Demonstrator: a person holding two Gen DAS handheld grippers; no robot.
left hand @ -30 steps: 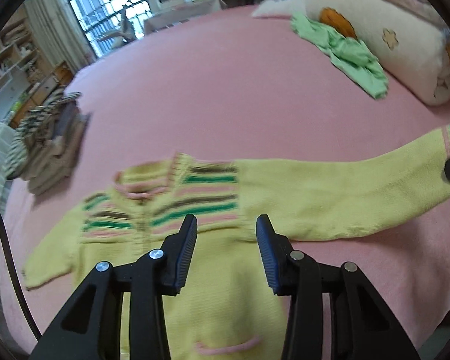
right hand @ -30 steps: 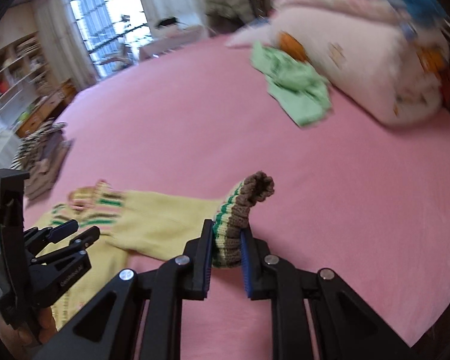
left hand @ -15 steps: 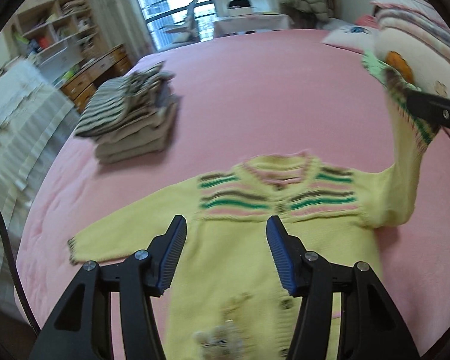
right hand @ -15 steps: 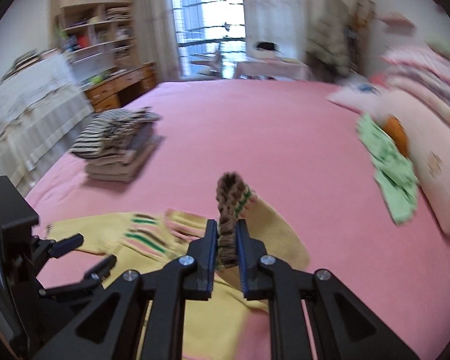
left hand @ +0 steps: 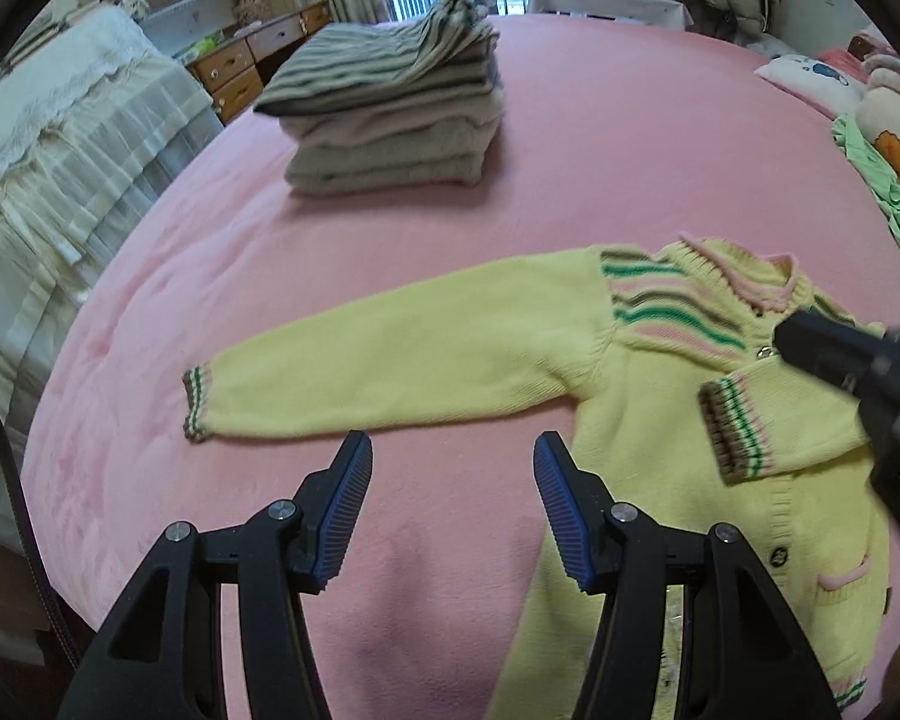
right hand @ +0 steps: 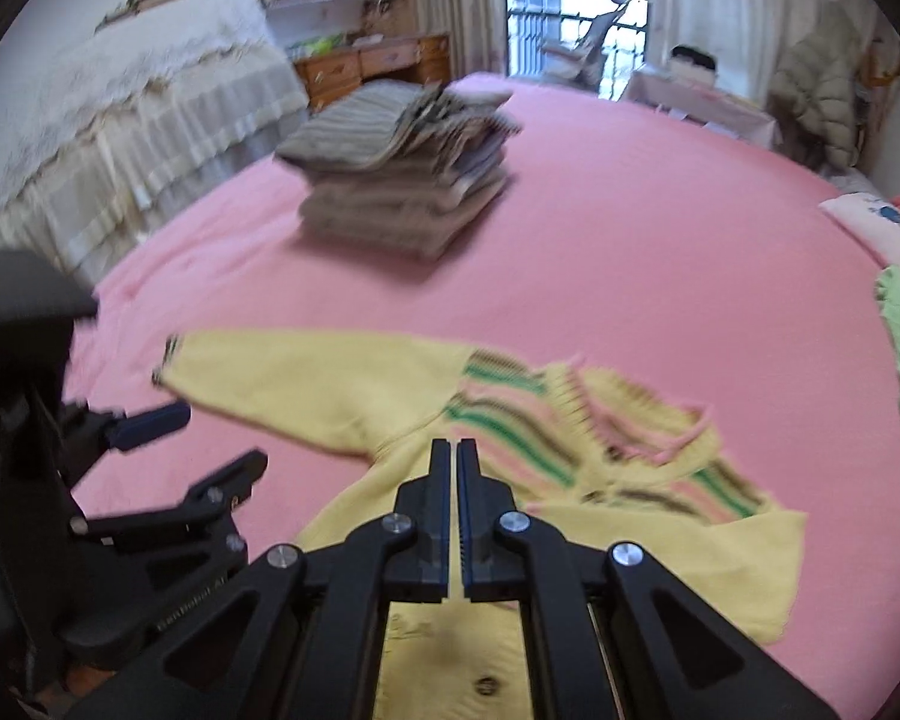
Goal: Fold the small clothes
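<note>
A yellow knitted sweater with striped yoke lies flat on the pink bed. One sleeve stretches left, ending in a striped cuff. The other sleeve is folded over the chest, its cuff resting there. My left gripper hovers open over bare bed just in front of the stretched sleeve, nothing between its fingers. My right gripper is shut and empty above the sweater's shoulder; in the left wrist view it shows beside the folded cuff. The left gripper appears at the right wrist view's left.
A stack of folded striped and grey clothes sits further back on the bed. A green garment and pillows lie at the right edge. A white-draped piece of furniture stands beyond the bed's left side.
The right gripper carried the sleeve cuff leftward across the sweater, let it go on the chest and shut empty. The left gripper swung left towards the other sleeve with its jaws wider.
</note>
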